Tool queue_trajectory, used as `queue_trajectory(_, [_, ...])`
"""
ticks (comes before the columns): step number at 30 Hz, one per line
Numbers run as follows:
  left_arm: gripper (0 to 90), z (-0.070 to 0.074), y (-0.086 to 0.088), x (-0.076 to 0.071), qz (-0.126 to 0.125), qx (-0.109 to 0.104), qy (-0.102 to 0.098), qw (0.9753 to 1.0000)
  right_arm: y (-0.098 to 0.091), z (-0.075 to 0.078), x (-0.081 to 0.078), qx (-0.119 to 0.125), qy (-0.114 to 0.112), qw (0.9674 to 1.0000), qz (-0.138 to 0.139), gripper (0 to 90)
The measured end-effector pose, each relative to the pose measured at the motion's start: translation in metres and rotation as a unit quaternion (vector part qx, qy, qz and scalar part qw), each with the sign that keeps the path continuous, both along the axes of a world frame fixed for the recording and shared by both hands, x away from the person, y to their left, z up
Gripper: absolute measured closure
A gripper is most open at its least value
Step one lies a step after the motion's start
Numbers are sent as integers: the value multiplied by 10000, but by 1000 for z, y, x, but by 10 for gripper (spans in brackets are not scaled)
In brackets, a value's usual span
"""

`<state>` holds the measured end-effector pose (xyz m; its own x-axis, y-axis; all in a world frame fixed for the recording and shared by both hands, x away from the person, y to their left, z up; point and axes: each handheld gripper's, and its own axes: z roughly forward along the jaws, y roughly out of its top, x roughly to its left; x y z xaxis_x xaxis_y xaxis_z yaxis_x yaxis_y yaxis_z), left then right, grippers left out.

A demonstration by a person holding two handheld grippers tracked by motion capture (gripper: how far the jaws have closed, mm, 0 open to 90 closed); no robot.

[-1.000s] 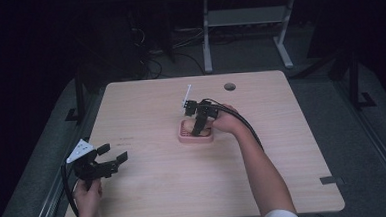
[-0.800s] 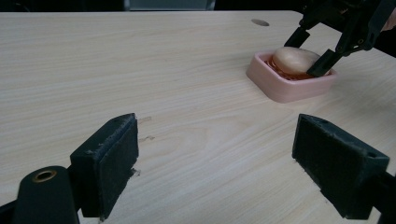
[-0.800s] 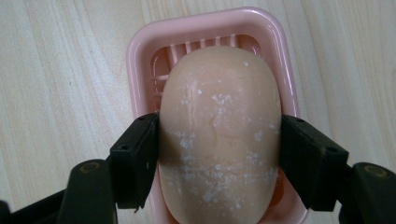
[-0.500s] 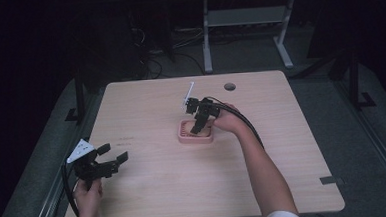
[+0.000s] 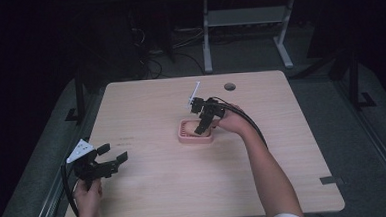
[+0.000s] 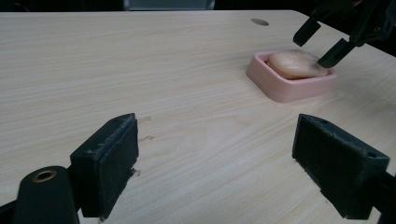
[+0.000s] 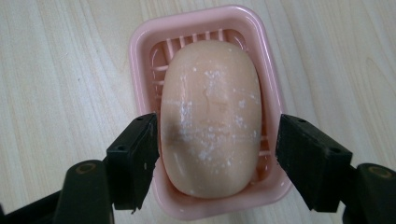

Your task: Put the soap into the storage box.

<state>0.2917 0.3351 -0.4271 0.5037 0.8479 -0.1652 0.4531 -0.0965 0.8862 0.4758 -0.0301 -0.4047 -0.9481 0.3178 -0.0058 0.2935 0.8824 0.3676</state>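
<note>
A pink soap dish (image 5: 183, 138) sits near the middle of the wooden table, with a pale bar of soap (image 5: 187, 131) lying in it. My right gripper (image 5: 202, 127) points down over the dish, open. In the right gripper view its jaws straddle the soap (image 7: 210, 116) inside the dish (image 7: 140, 42); the left pad is at the soap's side and the right pad stands off. My left gripper (image 5: 114, 152) hovers open at the table's front left with nothing between its jaws (image 6: 215, 158). From there I see the dish (image 6: 289, 88), the soap (image 6: 294, 64) and the right gripper (image 6: 322, 42).
A round cable hole (image 5: 230, 86) lies at the back of the table. A dark strip of tape (image 5: 332, 180) sits near the front right corner. A metal frame (image 5: 246, 20) stands on the floor behind the table.
The right gripper has sunk slightly toward the soap in the dish. The left gripper has stayed where it was.
</note>
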Motion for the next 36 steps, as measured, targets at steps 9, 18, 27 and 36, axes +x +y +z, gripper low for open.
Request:
queue_trajectory(9, [143, 0, -1, 0, -3, -32, 5, 10000, -11, 3, -4, 28, 14, 9999, -135, 274])
queue_trajectory(18, [142, 0, -1, -1, -29, -16, -15, 10000, -23, 6, -7, 134, -20, 9997, -195, 271])
queue_trajectory(27, [142, 0, -1, -1, -8, 16, -18, 10000, -30, 5, -10, 116, 9, 9996, -272, 269])
queue_trajectory(36, [143, 0, -1, -1, -1, 19, -19, 10000, -32, 7, -14, 72, 9, 9996, -268, 262])
